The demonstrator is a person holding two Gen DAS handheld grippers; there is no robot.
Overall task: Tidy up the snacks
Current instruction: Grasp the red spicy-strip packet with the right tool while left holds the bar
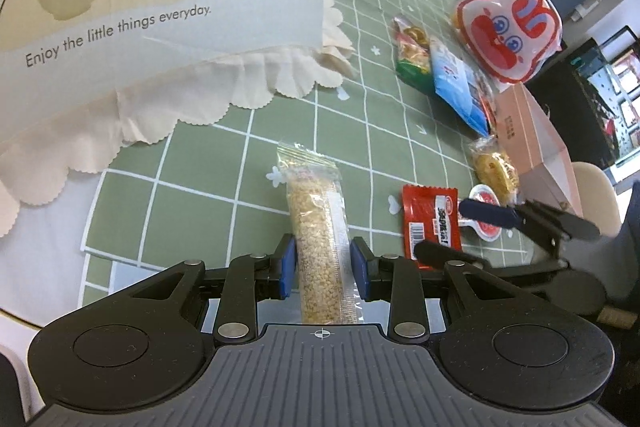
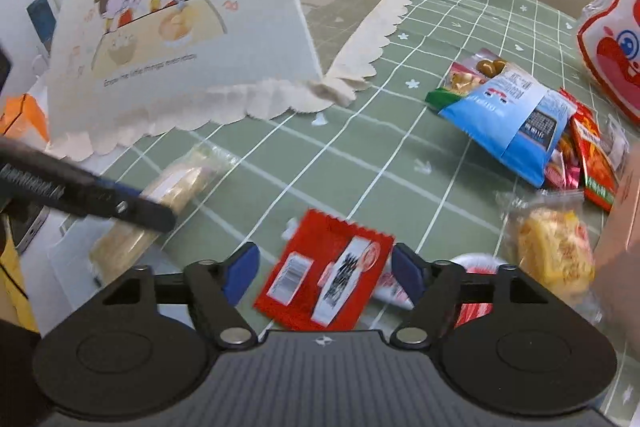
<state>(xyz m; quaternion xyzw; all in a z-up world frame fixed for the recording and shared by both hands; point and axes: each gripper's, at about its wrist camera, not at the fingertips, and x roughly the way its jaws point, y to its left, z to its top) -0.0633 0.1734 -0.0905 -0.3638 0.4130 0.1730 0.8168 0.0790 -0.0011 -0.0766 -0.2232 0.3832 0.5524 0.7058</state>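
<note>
Blue-padded left tool [image 1: 322,269] grips a clear-wrapped grain bar [image 1: 318,251] on the green checked counter [image 1: 224,163], while the right tool [image 2: 325,273] gapes wide over a flat red foil sachet [image 2: 324,273], not pressing it.

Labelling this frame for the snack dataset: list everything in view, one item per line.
Grain bar: one, pale yellow in clear wrap, on the table between the left jaws.
Red sachet: one, red and white, on the table between the right jaws.
Blue snack bag: one, blue, on the pile at the right.
Yellow pastry pack: one, clear wrap, beside the pink box.
Cartoon-face bag: one, red and white, far right.
Food cover: one, cream with cartoon print, left.
Tablecloth: one, green, white grid.
Left gripper: one, black, blue pads, astride the bar.
Right gripper: one, black, open.
</note>
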